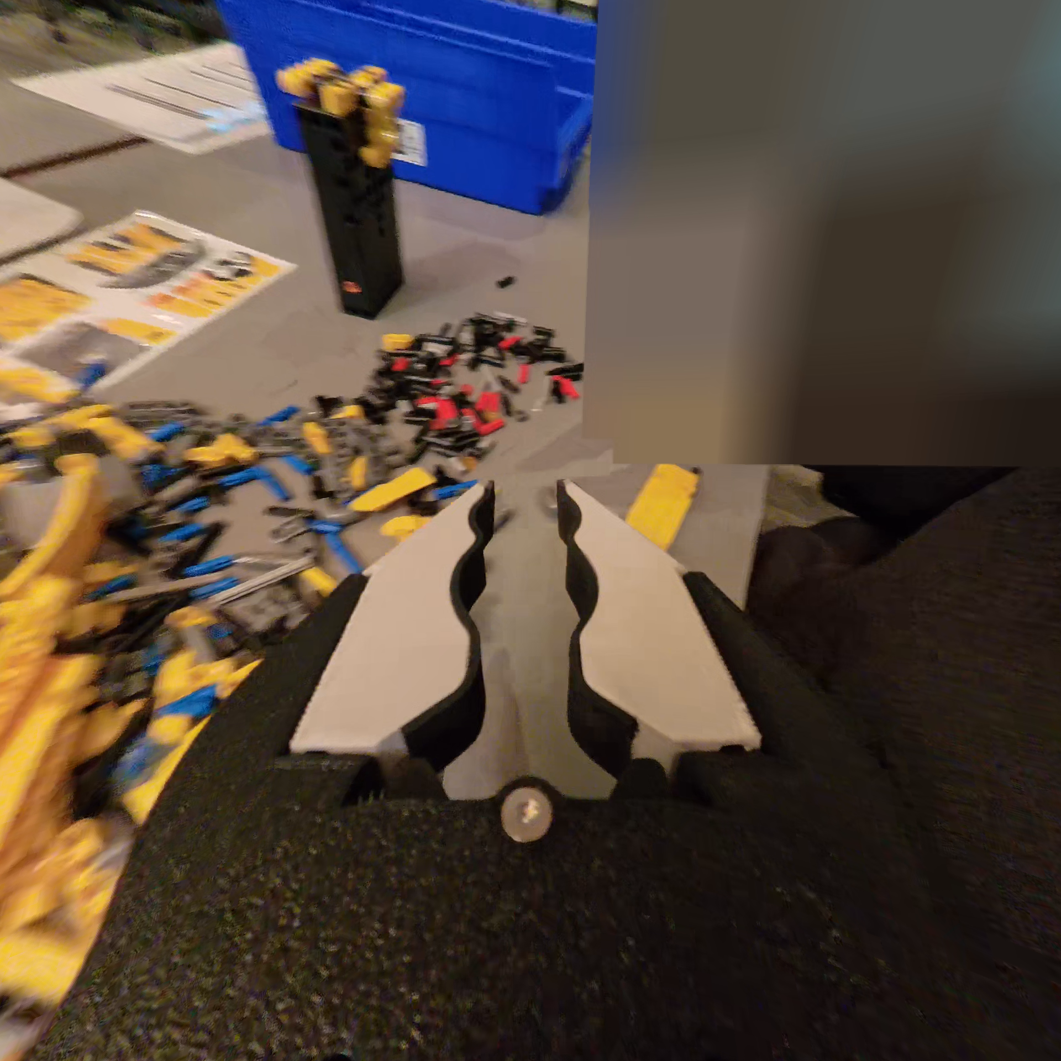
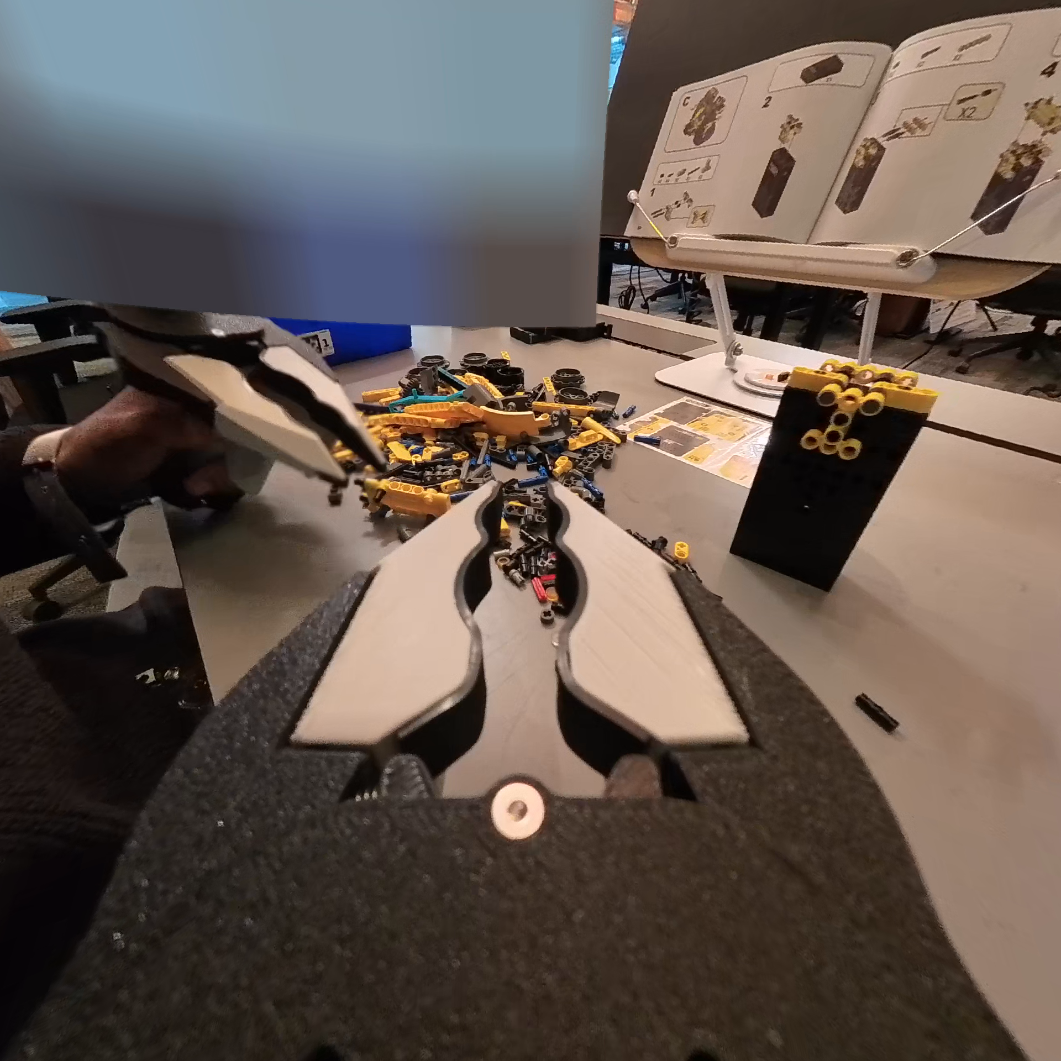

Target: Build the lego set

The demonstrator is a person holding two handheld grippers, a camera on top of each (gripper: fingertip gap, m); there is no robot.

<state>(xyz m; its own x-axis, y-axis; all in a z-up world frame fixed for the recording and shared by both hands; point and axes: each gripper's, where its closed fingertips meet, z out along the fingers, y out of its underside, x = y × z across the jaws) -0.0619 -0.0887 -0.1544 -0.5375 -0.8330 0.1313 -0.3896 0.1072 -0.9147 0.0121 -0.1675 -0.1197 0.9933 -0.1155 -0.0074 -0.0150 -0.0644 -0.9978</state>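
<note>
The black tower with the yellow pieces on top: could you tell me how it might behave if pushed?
The tower stands tall on a narrow base, so it probably tips easily. Its yellow pieces look clipped on and might snap off.

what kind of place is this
Probably an office or lab workstation set up for building a brick kit: a grey table strewn with loose building pieces, an open instruction booklet on a stand, and office chairs behind.
</note>
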